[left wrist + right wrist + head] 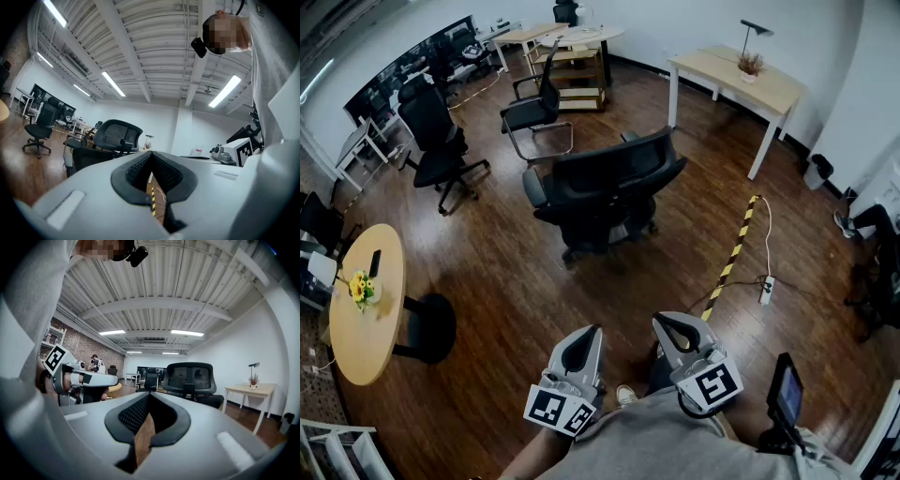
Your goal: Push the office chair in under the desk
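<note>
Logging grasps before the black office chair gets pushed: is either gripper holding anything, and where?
Nothing is held: left gripper and right gripper are both shut and empty, short of the black mesh office chair.

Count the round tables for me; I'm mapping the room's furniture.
2. One round table stands near left, holding yellow flowers; another round table far back at top centre. Others may be hidden.

The chair [605, 192] stands on the floor [516, 281]. Behind it to its right, well apart, is the counter [741, 80], a plant [751, 65] on top. A second chair [534, 114] stands behind-left of the chair; a tape strip [733, 253] lies to its right.
</note>
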